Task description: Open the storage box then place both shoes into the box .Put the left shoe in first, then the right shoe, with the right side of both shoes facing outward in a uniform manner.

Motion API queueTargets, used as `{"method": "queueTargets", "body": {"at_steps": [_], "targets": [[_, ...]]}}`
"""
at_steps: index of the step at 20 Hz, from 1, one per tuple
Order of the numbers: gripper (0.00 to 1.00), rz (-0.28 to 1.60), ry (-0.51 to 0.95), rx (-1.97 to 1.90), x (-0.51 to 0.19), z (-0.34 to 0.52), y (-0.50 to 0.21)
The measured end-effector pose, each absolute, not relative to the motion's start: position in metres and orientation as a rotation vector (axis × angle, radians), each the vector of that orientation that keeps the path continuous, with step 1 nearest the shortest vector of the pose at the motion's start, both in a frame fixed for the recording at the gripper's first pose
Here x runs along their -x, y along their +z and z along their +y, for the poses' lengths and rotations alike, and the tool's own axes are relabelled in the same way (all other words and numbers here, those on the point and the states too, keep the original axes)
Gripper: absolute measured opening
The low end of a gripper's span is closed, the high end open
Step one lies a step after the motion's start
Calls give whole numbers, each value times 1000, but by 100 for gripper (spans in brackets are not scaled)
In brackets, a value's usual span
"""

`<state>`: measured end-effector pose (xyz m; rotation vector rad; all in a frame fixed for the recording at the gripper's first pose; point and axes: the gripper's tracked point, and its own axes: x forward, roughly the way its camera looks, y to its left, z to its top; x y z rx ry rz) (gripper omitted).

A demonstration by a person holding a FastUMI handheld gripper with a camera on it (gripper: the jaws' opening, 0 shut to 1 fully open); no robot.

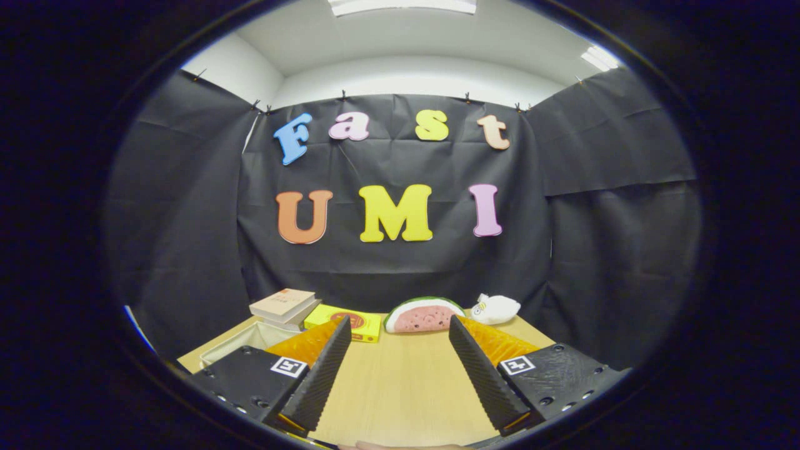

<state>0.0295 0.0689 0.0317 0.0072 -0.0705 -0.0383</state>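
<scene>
The tongs [398, 334] are spread wide over the bare wooden tabletop [400, 387], gripping nothing. Just behind the left finger sits a pale storage box [240, 344], partly hidden by it. Beyond, by the black wall, lie stacked books [284, 306], a yellow box [344, 322], a watermelon-slice plush [424, 314] and a white plush [495, 309].

The gripper-mounted fisheye looks level along its wide-apart jaws across the pale wooden desk [400, 381], black cloth wall at twelve o'clock.

pale box [250, 340]: partly behind left finger | book stack [284, 306]: print too small
</scene>
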Motion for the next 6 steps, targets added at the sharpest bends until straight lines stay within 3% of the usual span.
{"method": "queueTargets", "body": {"at_steps": [6], "targets": [[96, -99, -14, 18, -29, 71, 40]]}}
